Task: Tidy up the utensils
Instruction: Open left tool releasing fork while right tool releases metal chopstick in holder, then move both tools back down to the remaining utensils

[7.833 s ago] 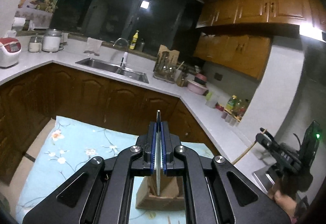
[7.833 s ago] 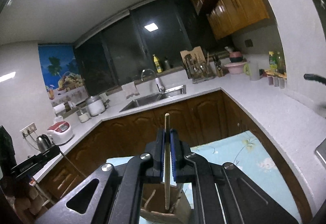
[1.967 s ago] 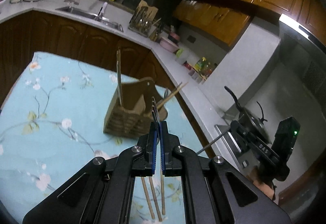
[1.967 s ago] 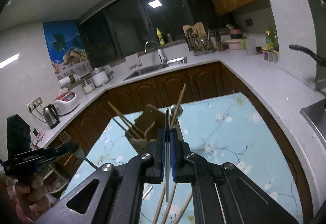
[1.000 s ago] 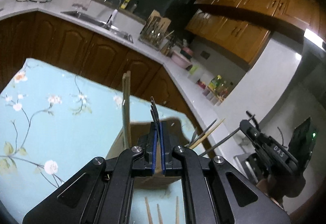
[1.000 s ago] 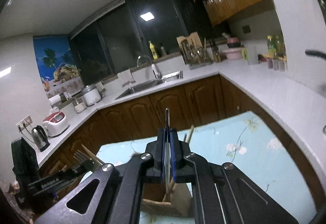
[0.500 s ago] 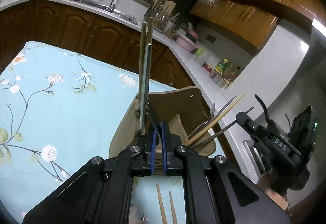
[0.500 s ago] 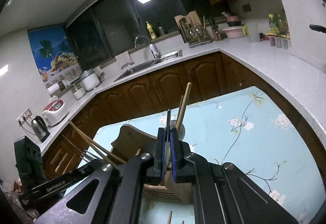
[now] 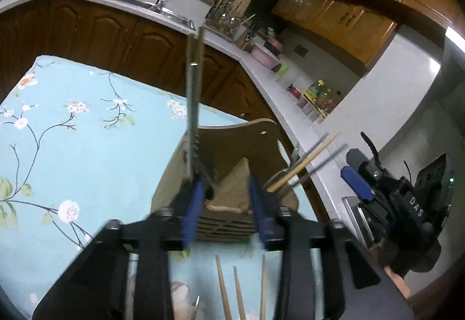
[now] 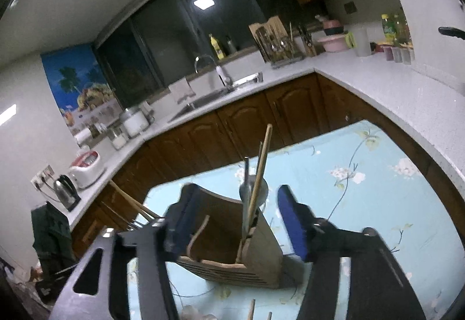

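A wooden utensil holder (image 9: 229,198) stands on a blue flowered tablecloth (image 9: 72,145). My left gripper (image 9: 223,203) is open just over its near rim, with a metal fork (image 9: 193,105) and a wooden chopstick upright in the left compartment beside its left finger. Chopsticks and metal utensils (image 9: 308,163) lean out of the right compartment. My right gripper (image 10: 232,221) is open around the holder (image 10: 232,250) from the other side, where a metal spoon (image 10: 247,189) and a chopstick (image 10: 261,169) stand. Loose chopsticks (image 9: 238,291) lie on the cloth below.
The other hand's gripper (image 9: 401,203) shows at the right of the left wrist view. Brown cabinets and a white counter (image 10: 377,87) with a sink (image 10: 218,93), a utensil rack and jars ring the table on its far sides.
Both grippers were shut on utensils half a second ago and have opened. The fork and the other utensil now stand in the holder.
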